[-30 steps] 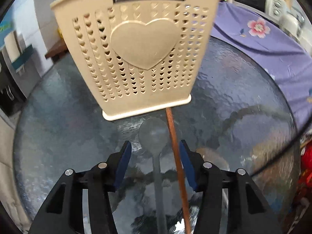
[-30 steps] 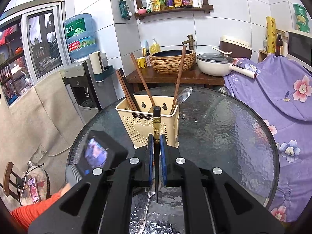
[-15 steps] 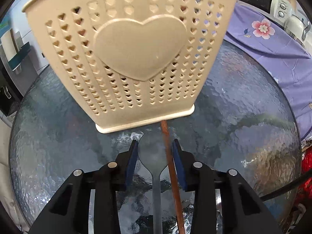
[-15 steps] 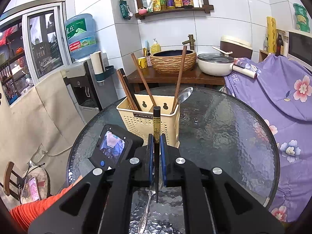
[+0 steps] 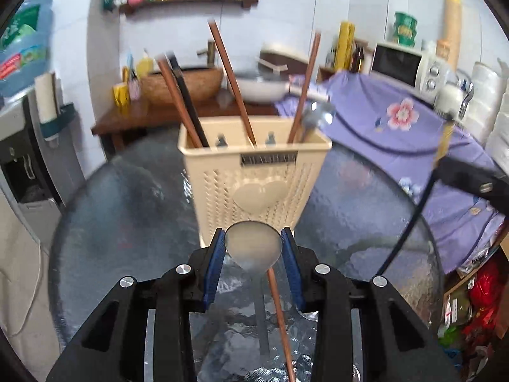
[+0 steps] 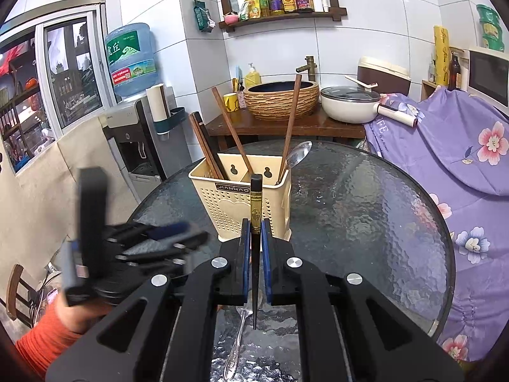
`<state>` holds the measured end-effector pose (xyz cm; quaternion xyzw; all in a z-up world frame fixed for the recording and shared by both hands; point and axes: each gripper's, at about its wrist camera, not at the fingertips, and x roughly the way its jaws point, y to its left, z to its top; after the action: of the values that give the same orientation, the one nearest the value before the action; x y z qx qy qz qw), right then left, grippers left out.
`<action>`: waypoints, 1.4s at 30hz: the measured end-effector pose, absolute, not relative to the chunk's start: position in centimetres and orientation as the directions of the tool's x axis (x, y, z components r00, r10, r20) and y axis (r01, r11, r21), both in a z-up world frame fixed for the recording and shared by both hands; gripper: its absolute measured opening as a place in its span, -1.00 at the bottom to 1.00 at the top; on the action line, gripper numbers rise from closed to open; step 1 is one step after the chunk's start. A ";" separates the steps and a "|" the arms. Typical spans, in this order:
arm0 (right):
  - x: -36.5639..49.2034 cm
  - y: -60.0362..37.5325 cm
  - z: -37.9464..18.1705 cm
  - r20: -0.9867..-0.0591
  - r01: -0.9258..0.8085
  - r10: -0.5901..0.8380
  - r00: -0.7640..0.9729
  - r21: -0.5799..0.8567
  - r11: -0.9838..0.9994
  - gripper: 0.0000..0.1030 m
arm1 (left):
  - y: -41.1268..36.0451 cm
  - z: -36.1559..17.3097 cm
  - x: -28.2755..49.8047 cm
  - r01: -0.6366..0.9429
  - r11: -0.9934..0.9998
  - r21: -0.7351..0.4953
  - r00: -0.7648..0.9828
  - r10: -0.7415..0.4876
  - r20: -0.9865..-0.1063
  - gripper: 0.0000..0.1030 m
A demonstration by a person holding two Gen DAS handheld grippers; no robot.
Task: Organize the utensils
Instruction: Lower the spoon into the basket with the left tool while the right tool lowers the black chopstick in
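A cream utensil holder [image 5: 254, 175] [image 6: 245, 200] stands on the round glass table [image 5: 366, 222] with several chopsticks and a metal spoon [image 6: 297, 154] in it. My left gripper [image 5: 253, 246] is shut on the bowl of a grey spoon [image 5: 253, 248], held up just in front of the holder. A brown chopstick [image 5: 280, 318] lies on the glass below it. My right gripper [image 6: 253, 238] is shut on a black chopstick [image 6: 255, 210] with a gold band, pointing up near the holder. Another spoon [image 6: 237, 343] lies on the table under it.
A purple flowered cloth [image 6: 461, 159] covers furniture to the right of the table. A water dispenser [image 6: 133, 121] stands at the left. A wooden counter [image 6: 286, 124] with a basin and a pot is behind the table. The left gripper shows blurred at the left [image 6: 127, 245].
My left gripper closed on the grey spoon's bowl and lifted it off the glass, tilting up so the whole holder shows. My right gripper stayed still with the black chopstick.
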<state>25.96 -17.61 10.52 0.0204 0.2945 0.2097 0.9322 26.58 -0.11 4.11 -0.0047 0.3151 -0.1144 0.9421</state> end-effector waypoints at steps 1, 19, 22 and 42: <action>25.9 -17.7 10.5 -0.541 -0.378 0.403 0.739 0.162 0.911 -0.85 | 0.1 4.5 26.3 0.214 0.974 -0.081 0.781 -0.220 -0.584 -0.32; 25.6 -17.4 11.8 -0.527 -0.373 0.376 0.762 0.118 0.920 -0.85 | 0.2 6.3 25.7 0.246 0.963 -0.108 0.792 -0.264 -0.550 -0.32; 25.4 -17.6 13.1 -0.514 -0.391 0.397 0.760 0.127 0.912 -0.85 | 0.2 7.6 25.6 0.263 0.958 -0.114 0.796 -0.282 -0.535 -0.32; 32.0 -15.4 25.6 -0.382 -0.446 0.475 0.793 0.168 0.879 -0.91 | 2.4 20.3 33.1 0.185 0.970 -0.158 0.877 -0.236 -0.419 -0.32</action>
<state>31.96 -15.37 25.56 0.0344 0.2109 0.2432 0.9461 33.05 2.41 20.34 -0.0565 0.2229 -0.1089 0.9671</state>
